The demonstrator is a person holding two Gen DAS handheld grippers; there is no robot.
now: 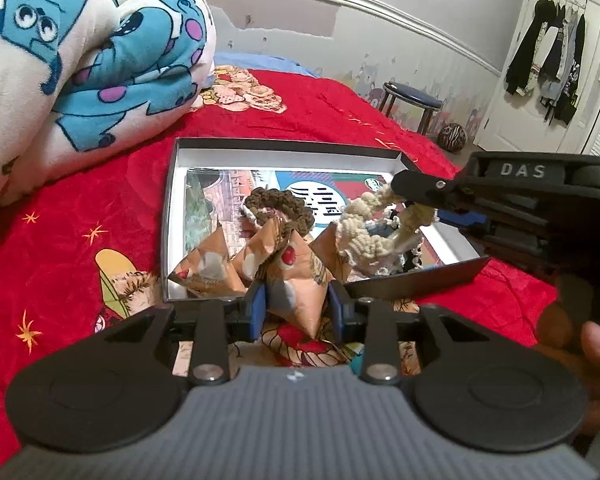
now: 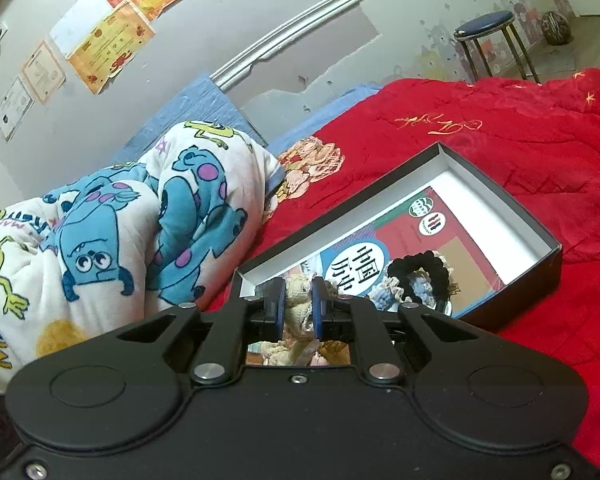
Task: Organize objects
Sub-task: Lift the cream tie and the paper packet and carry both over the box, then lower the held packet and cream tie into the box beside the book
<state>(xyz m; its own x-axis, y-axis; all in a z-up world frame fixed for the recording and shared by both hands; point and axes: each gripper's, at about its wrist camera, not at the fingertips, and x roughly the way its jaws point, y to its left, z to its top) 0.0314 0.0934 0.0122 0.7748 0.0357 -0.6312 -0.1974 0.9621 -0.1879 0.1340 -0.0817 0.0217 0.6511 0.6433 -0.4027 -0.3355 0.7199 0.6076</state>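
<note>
Left wrist view is showing the full contents of the box [image 1: 172,216] on the red bedspread [image 1: 80,208]: three more orange pyramid packets [image 1: 204,270], a brown crocheted scrunchie [image 1: 278,208] lying on them, and the printed card [image 1: 216,200] lining the bottom. The right wrist view is not showing those packets or the brown scrunchie; instead it is showing a black scrunchie [image 2: 420,266] and a blue-grey one [image 2: 422,290] just beside it in the box's near end, plus certificates [image 2: 108,28] on the wall.

Left gripper [image 1: 298,302] fingers are sitting partly closed, clamping an orange pyramid packet [image 1: 300,284] at the box's near edge, blue pads touching both its sides.

Right gripper [image 2: 296,304] fingers are closed narrowly on a cream crocheted scrunchie [image 1: 374,220], which is hanging over the box's right half, above the other scrunchies. In its own view the cream yarn is filling the gap between the fingers.
</note>
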